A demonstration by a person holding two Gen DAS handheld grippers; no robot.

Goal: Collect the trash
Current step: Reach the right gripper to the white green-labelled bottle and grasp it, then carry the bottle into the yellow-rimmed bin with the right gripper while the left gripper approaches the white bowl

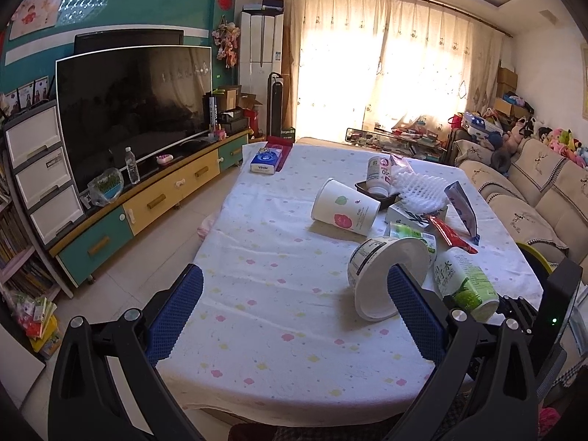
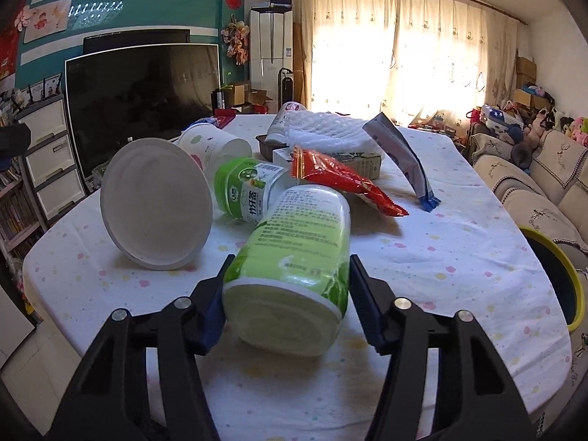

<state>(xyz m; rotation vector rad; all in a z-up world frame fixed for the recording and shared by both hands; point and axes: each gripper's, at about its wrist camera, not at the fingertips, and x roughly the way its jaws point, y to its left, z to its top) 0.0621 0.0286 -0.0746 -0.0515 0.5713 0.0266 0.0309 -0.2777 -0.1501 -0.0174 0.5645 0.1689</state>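
Two grippers low over the near edge of a worktop (image 2: 441, 257) draped in a white cloth with pastel flowers. Right gripper (image 2: 290, 257) astride a green canister (image 2: 294, 242) lying on its side, base toward the camera; left pad against its flank, right pad just beside it, so cannot tell whether the jaws truly grip or merely bracket it. Left gripper (image 1: 294, 272) with jaws spread wide and nothing between them, bare cloth below. Just left of the canister, a white bowl (image 2: 158, 202) tipped on its rim. Behind those, a second green canister (image 2: 246, 191), also on its side, touching a red wrapper (image 2: 341, 180). Farther back, a paper cup (image 2: 217, 143) lying down, a carton (image 2: 364, 163), white foam netting (image 2: 330, 128) and a blue-and-white pouch (image 2: 400, 147) standing bent. At the worktop's right side, a yellow-rimmed bin (image 2: 573, 275). Near the far corner, a tissue pack (image 1: 266, 160). Beyond, a television (image 1: 136, 110) left, a sofa (image 1: 544, 198) right, sunlit curtains (image 1: 386, 73) at the back
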